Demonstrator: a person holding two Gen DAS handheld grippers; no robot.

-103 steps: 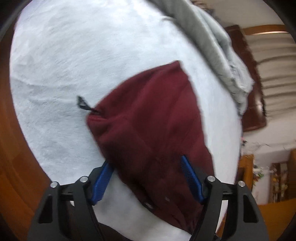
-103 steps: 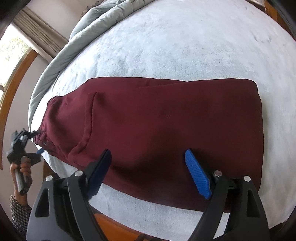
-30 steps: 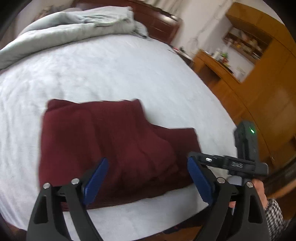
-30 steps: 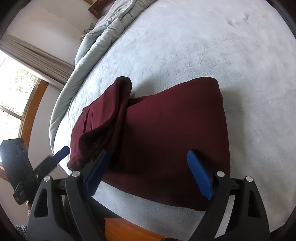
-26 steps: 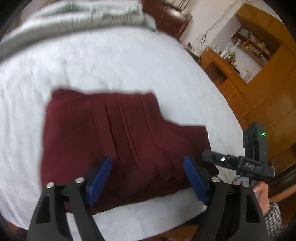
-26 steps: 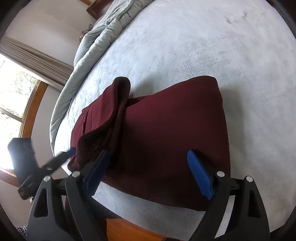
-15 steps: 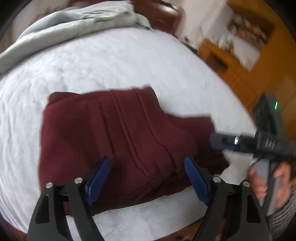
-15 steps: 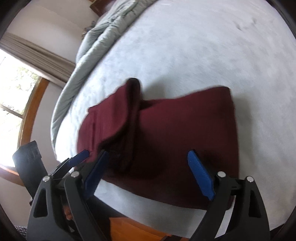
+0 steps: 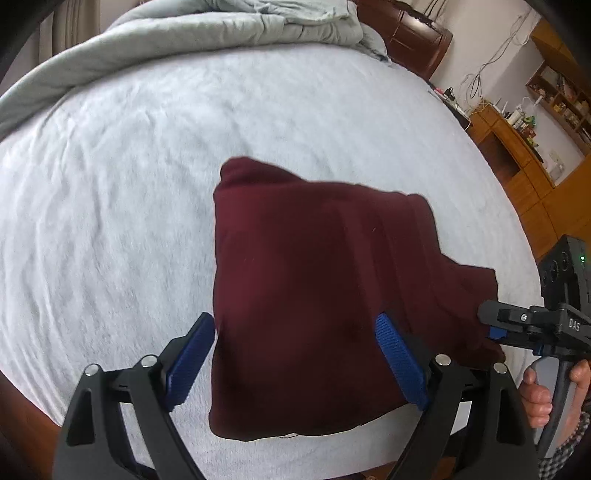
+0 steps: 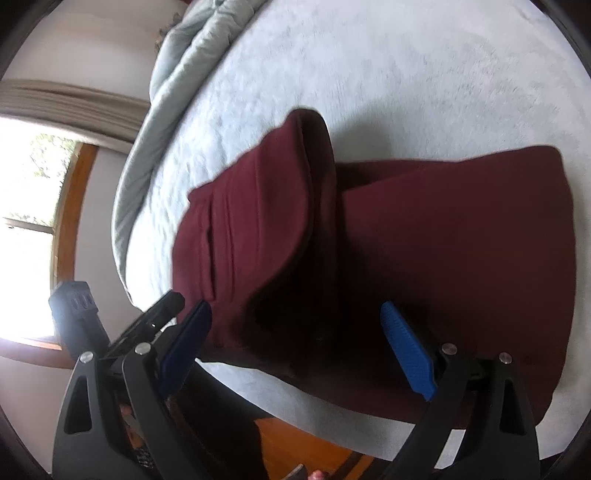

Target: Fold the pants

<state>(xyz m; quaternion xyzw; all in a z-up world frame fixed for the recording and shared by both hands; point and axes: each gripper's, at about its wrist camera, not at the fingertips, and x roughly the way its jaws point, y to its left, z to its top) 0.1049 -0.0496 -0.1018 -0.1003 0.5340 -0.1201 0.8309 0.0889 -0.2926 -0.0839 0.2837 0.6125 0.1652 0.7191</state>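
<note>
Left wrist view: folded maroon fleece pants (image 9: 314, 288) on the pale grey plush bed cover (image 9: 129, 166), dead ahead at 12 o'clock, near hem between and partly under the blue pads (image 9: 190, 356) of the left gripper (image 9: 295, 363). Jaws wide apart, nothing clamped. Right gripper (image 9: 517, 325) at 3 o'clock, tip at the bundle's lower right corner; contact not determinable.

Right wrist view: upper layer raised as a hump at 11 o'clock, lower layer flat toward 2 o'clock. Long axis running roughly 9 to 3 o'clock across the right gripper (image 10: 295, 343). Jaws of this one also wide apart, empty. Judged nearer the loose raised flap: left gripper (image 10: 162, 310), at 9 o'clock.

Crumpled grey-green quilt (image 9: 184, 33) at 12 o'clock, well apart.

Legible writing: "DAS" on the right gripper body. No garment label readable.
</note>
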